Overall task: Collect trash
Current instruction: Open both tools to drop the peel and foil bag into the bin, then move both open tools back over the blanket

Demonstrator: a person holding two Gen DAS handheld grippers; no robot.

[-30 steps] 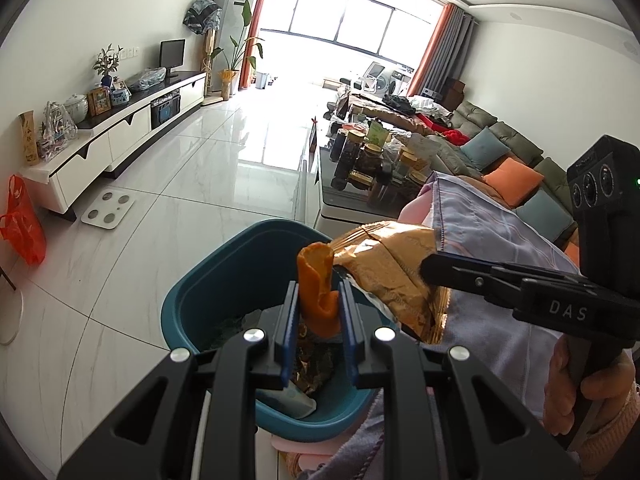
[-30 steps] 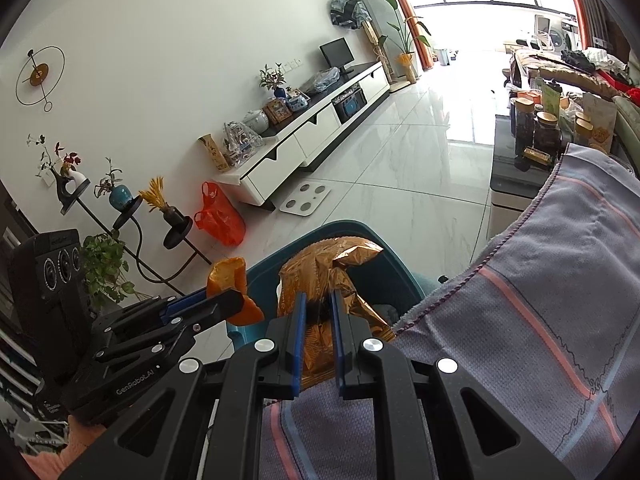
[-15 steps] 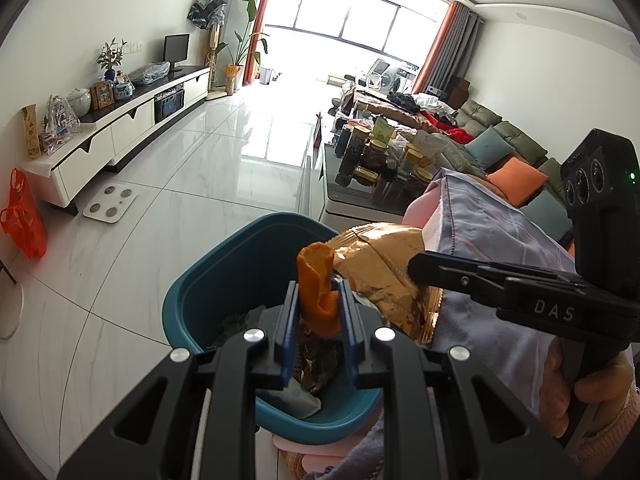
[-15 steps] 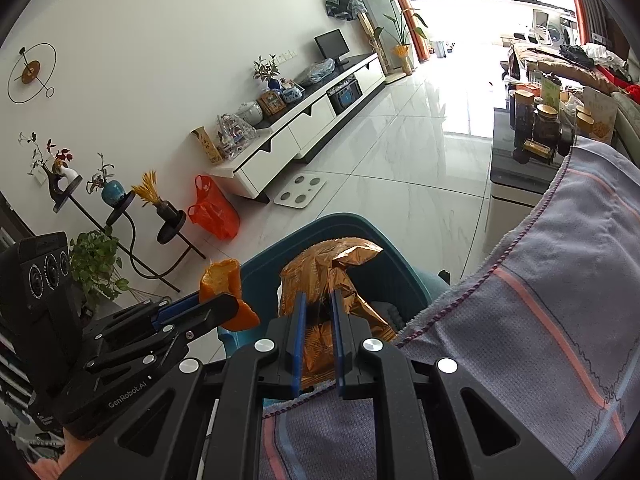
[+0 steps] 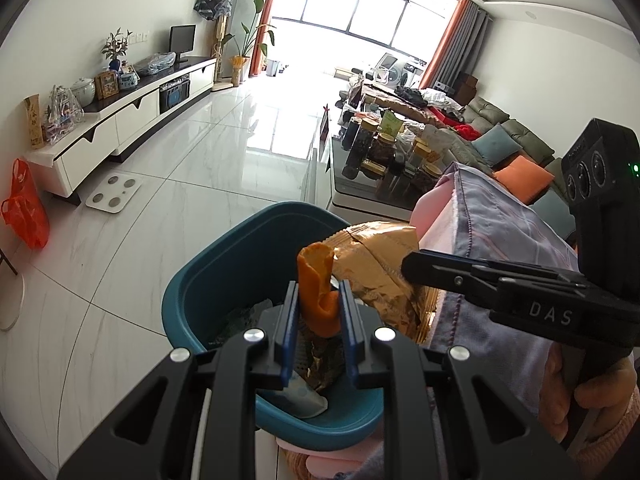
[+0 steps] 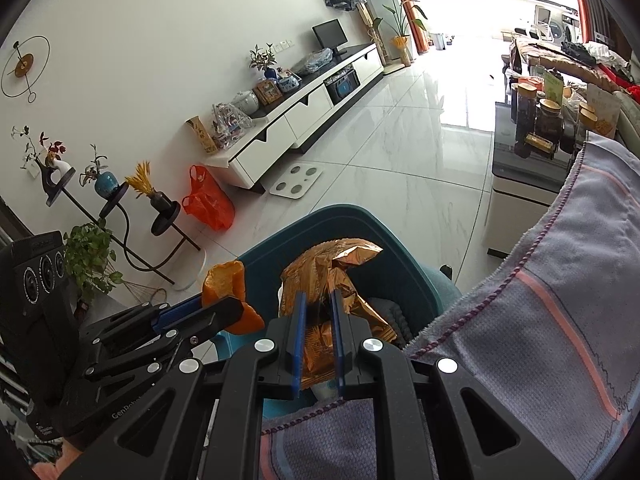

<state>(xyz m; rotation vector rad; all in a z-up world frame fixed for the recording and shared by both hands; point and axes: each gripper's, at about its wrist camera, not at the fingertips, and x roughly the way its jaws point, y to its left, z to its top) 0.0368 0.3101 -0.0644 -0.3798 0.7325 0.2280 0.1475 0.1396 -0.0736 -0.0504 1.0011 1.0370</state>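
Over the teal bin (image 5: 224, 268), the left claw (image 5: 318, 312) pinches a curled orange peel (image 5: 316, 280) while the right claw (image 6: 318, 320) pinches a crinkled gold foil wrapper (image 6: 340, 264).

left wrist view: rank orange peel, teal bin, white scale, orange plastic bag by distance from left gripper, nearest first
1. Orange peel: clamped between the left gripper fingers.
2. Teal bin: directly below and ahead of the fingers.
3. White scale: on the floor, ahead to the left.
4. Orange plastic bag: far left, by the TV cabinet; near the scale's range, too close to call.
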